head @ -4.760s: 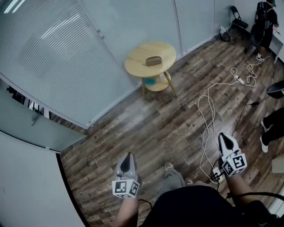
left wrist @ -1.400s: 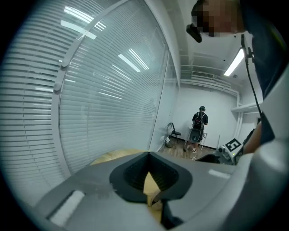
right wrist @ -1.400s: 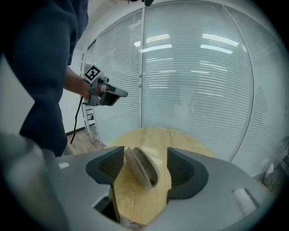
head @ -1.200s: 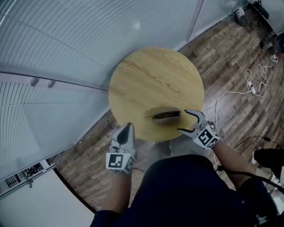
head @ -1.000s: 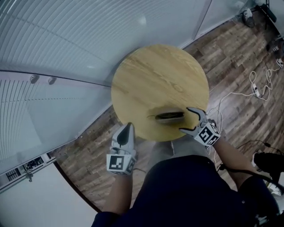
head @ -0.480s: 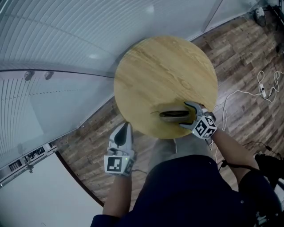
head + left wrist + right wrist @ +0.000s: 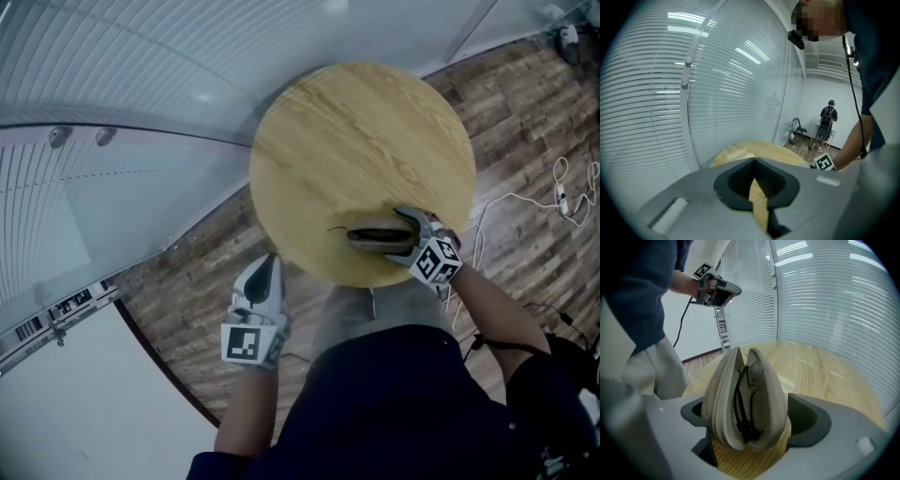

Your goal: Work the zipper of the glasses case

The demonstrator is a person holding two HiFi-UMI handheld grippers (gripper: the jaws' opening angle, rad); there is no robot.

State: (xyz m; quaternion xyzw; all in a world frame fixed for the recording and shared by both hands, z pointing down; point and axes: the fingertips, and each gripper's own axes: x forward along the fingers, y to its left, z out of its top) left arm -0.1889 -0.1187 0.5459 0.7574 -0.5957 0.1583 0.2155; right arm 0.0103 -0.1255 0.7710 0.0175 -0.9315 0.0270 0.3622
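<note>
A beige glasses case (image 7: 367,234) lies near the front edge of the round wooden table (image 7: 356,131). In the right gripper view the case (image 7: 761,394) gapes unzipped, with black glasses (image 7: 740,404) inside. My right gripper (image 7: 397,234) straddles the case's right end. Its jaws have just been opening, and they stand wide with the case between them and a gap at the right pad. My left gripper (image 7: 269,264) is shut on nothing and hovers off the table's front left edge. In the left gripper view the left gripper (image 7: 754,165) points across the table (image 7: 740,152).
A glass wall with blinds (image 7: 141,84) curves behind the table. White cables (image 7: 562,192) lie on the wood floor to the right. My legs stand close against the table's front edge. A person (image 7: 828,119) and a chair stand far across the room.
My right gripper has come down and slid in from the right, so its jaws now enclose the case's end. The left gripper has stayed by the table's edge.
</note>
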